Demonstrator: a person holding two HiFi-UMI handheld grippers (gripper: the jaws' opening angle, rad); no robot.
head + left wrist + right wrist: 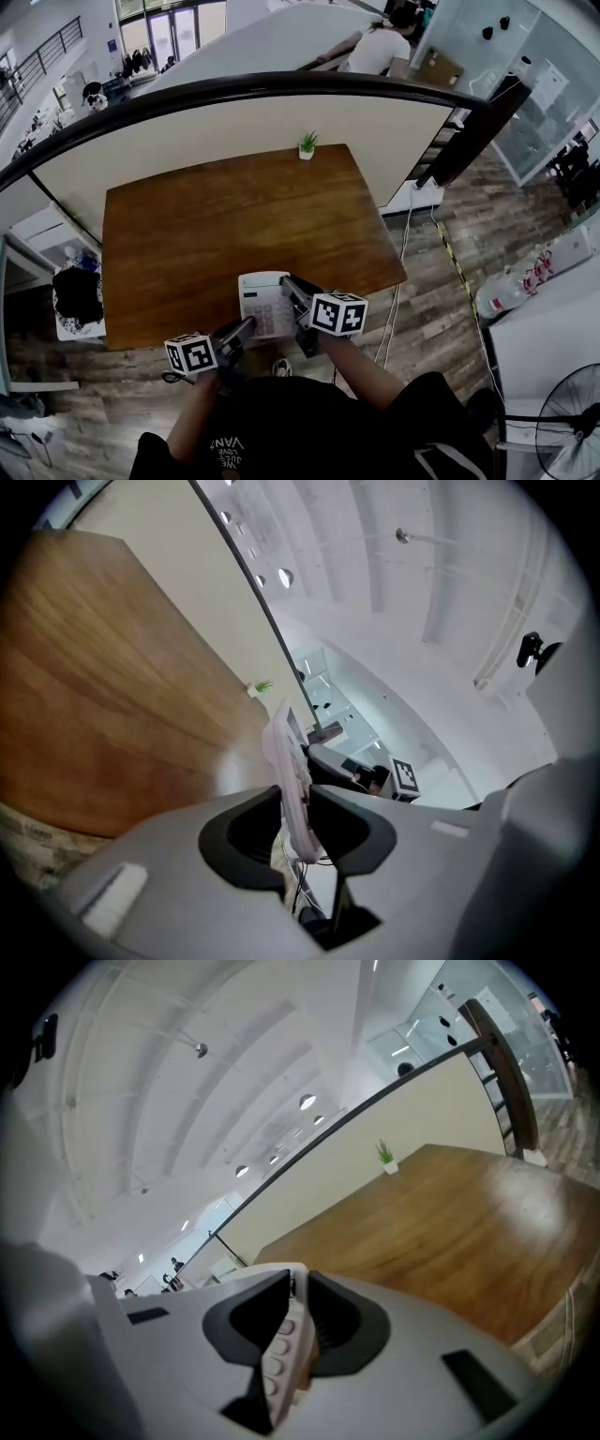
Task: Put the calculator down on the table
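Note:
A white calculator (262,303) hangs over the near edge of the brown wooden table (216,225), keys facing up. My left gripper (246,328) is shut on its near left edge. My right gripper (292,292) is shut on its right side. The left gripper view has the calculator (289,775) edge-on between the dark pads, which press on it. Its round keys (279,1346) show between the pads of the right gripper in the right gripper view, and those pads are pressed on it too.
A small potted plant (307,144) stands at the table's far edge, against a curved cream partition (234,122). Cables and a white box (414,197) lie on the wooden floor to the right. A fan (562,431) stands at the lower right. A person sits beyond the partition.

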